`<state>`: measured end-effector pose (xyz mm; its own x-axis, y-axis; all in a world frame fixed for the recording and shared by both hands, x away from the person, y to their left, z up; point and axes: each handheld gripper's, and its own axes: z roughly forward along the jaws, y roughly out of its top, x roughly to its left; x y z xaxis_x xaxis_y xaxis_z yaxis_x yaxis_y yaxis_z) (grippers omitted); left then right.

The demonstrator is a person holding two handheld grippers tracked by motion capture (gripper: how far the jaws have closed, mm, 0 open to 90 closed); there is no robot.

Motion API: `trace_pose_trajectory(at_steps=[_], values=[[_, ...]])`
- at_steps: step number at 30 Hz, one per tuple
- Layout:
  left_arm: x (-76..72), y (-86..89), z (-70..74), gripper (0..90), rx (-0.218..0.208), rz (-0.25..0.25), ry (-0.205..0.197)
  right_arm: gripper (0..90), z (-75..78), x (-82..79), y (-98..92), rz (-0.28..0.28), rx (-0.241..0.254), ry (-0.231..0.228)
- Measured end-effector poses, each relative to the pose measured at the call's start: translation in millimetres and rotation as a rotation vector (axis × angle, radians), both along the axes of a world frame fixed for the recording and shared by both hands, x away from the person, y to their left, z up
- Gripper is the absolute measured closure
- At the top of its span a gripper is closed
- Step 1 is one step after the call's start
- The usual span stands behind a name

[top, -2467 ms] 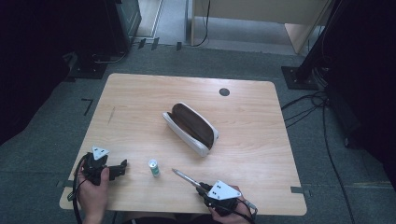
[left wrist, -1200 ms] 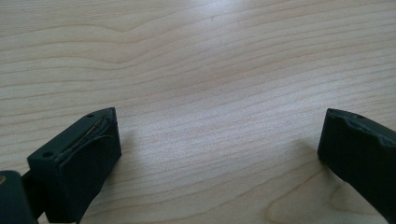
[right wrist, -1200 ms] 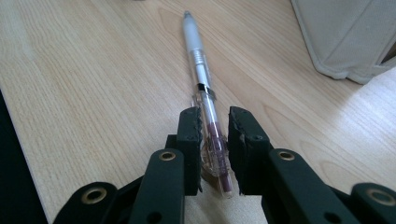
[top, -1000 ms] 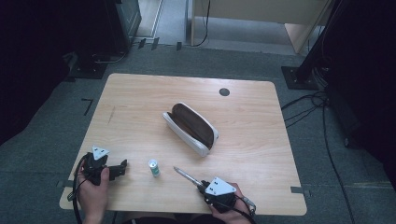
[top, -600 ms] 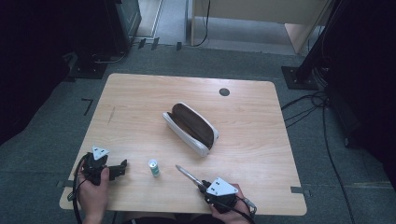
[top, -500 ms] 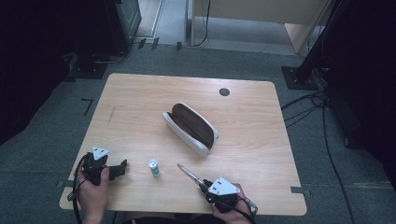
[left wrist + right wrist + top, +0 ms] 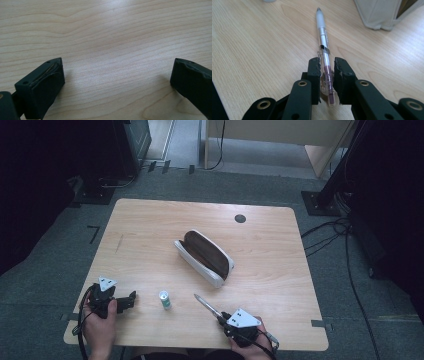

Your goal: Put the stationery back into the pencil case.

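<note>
The table is pale wood with a fine straight grain, smooth enough for a round barrel to roll on if it is set down. Well ahead of the right fingertips lies the pencil case, an oblong soft pouch, light grey outside and dark brown inside, mouth open and facing up. Carrying the pen there calls for a level, slow sweep, with the tip led over the near wall before the grip loosens.

The right gripper is clamped on the pen near its rear end, so most of the barrel sticks out past the fingers toward the case. The clear plastic barrel is slick and slim, with a frosted white front section; squeezing so far back leaves it free to pivot, so steady pressure matters. A small white and green cylinder stands between the two grippers.

The left gripper rests spread wide on bare wood, nothing between its blunt black pads.
</note>
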<state>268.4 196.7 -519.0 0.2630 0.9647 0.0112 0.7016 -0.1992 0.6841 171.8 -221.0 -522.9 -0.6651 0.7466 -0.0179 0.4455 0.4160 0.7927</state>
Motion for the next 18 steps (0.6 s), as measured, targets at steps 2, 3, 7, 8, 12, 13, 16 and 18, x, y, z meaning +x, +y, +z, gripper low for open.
trace_pose_trajectory(at_steps=[2,3,7,8,12,13,16,18], values=[[0.0,0.0,0.0,0.0,0.000,0.000,0.000,76.0,-1.0,1.3,-1.2,0.002,0.008,0.020],[0.0,0.0,0.0,0.0,0.000,0.000,0.000,75.7,-1.0,2.0,-2.1,0.009,0.020,0.029],[0.0,0.0,0.0,0.0,0.000,0.000,0.000,71.1,0.6,5.0,-1.7,-0.001,0.047,0.046],[0.0,0.0,0.0,0.0,0.000,0.000,0.000,71.4,1.6,5.7,-1.0,0.003,0.048,0.047],[0.0,0.0,0.0,0.0,0.000,0.000,0.000,73.1,7.7,11.9,5.9,0.014,0.036,0.045],[0.0,0.0,0.0,0.0,0.000,0.000,0.000,73.7,10.5,15.0,8.8,0.015,0.030,0.045],[0.0,0.0,0.0,0.0,0.000,0.000,0.000,75.5,17.1,25.9,17.2,0.020,0.018,0.055],[0.0,0.0,0.0,0.0,0.000,0.001,0.000,76.4,19.7,32.4,22.8,0.020,0.009,0.062]])
